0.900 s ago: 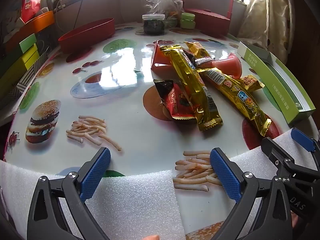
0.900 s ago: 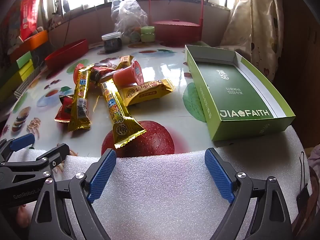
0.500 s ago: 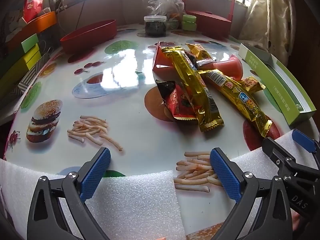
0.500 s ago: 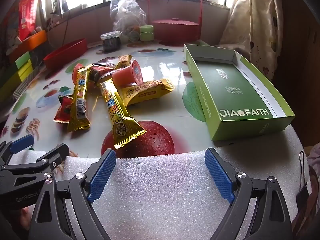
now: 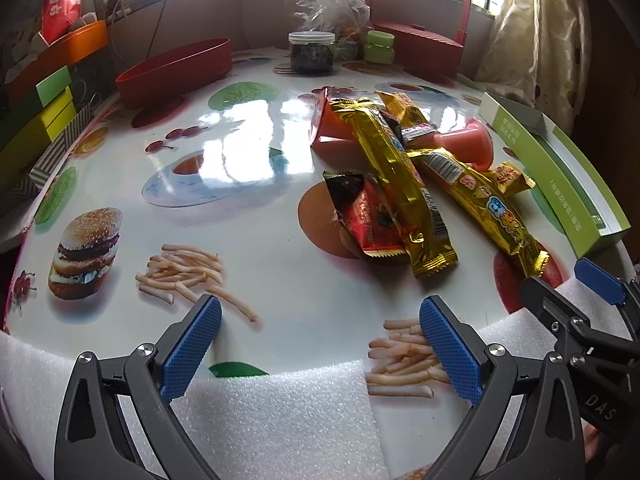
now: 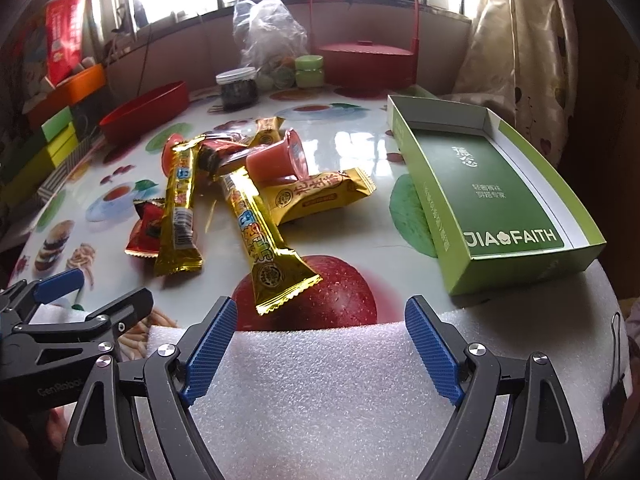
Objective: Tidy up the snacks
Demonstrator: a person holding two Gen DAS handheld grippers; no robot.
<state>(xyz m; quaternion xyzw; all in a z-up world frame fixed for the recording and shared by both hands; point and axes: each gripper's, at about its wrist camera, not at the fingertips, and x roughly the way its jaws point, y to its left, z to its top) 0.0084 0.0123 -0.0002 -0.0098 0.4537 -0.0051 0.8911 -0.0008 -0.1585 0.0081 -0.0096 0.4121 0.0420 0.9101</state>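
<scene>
Left gripper (image 5: 320,344) spread wide, nothing between fingers (image 5: 191,347), low over table (image 5: 248,168). Snacks (image 5: 404,184) heaped ahead of them, slightly rightward. Right gripper (image 6: 320,344) equally wide and bare; gold bar (image 6: 260,236) just beyond fingertips, green box (image 6: 472,184) ahead-right.

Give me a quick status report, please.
Both tools, left and right, open, empty. Foil-wrapped snack pile untouched beside empty green cardboard box. Nothing blocking.
</scene>
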